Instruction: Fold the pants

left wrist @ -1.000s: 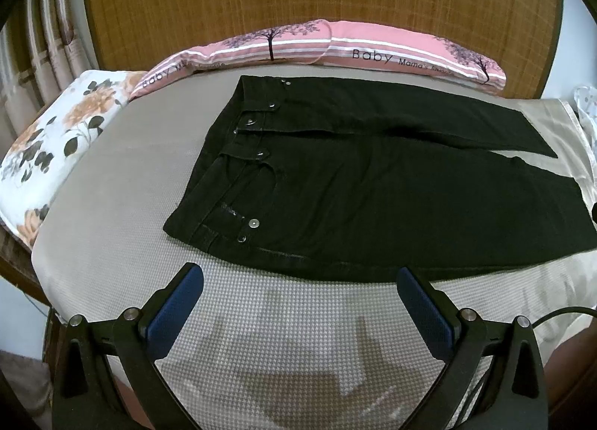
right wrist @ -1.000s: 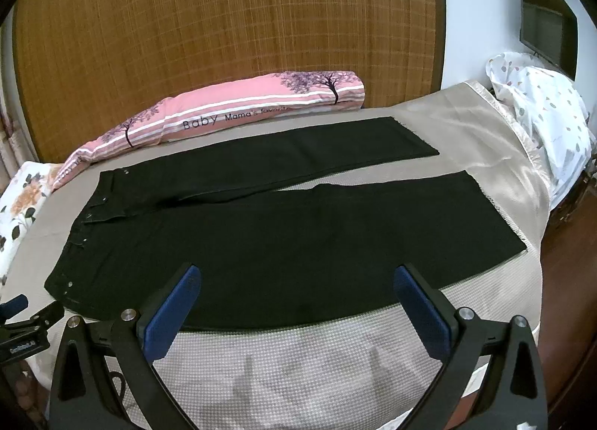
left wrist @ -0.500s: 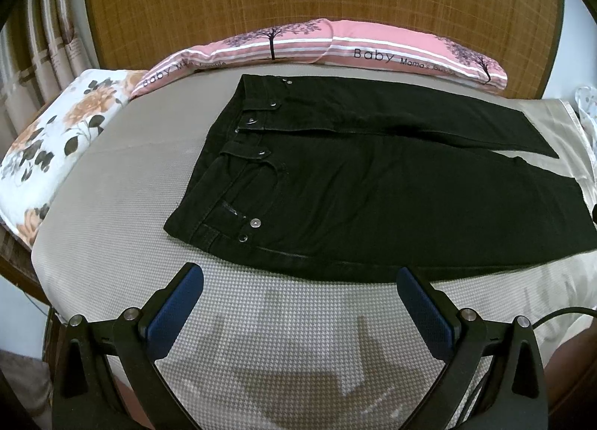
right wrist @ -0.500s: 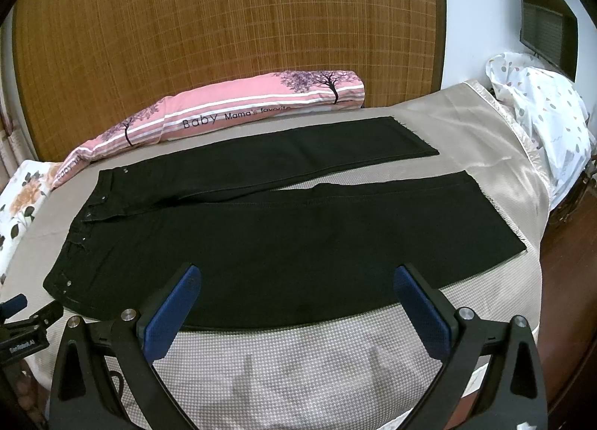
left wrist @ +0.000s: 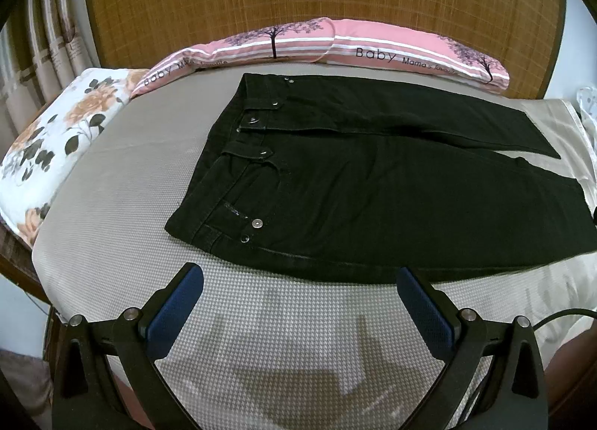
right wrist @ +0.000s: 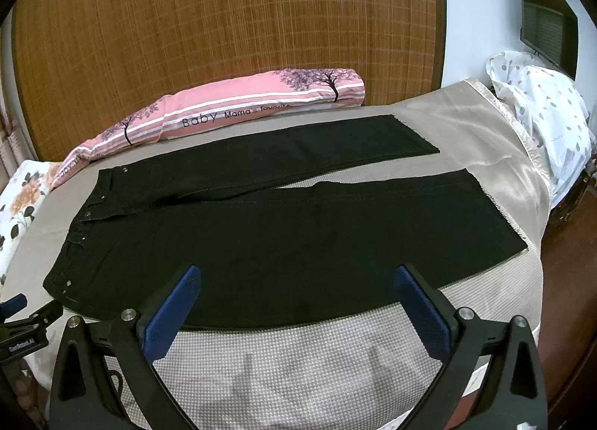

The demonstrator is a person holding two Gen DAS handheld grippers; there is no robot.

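Floral pillow [left wrist: 56, 139] at bed's left end. Black pants [left wrist: 373, 184] spread flat on the grey bedsheet [left wrist: 123, 198], waistband left, legs running right and splayed apart (hems on the satin strip). Pink bolster [left wrist: 335, 46] behind them. Left gripper [left wrist: 298, 299] just short of the waist-side near edge, fingers wide, empty. Right gripper [right wrist: 294, 295] over the near leg's edge, fingers wide, holding nothing.

black pants [left wrist: 373, 184] flat on the bed [left wrist: 123, 213], left gripper [left wrist: 298, 277] fingers [left wrist: 175, 310] spread
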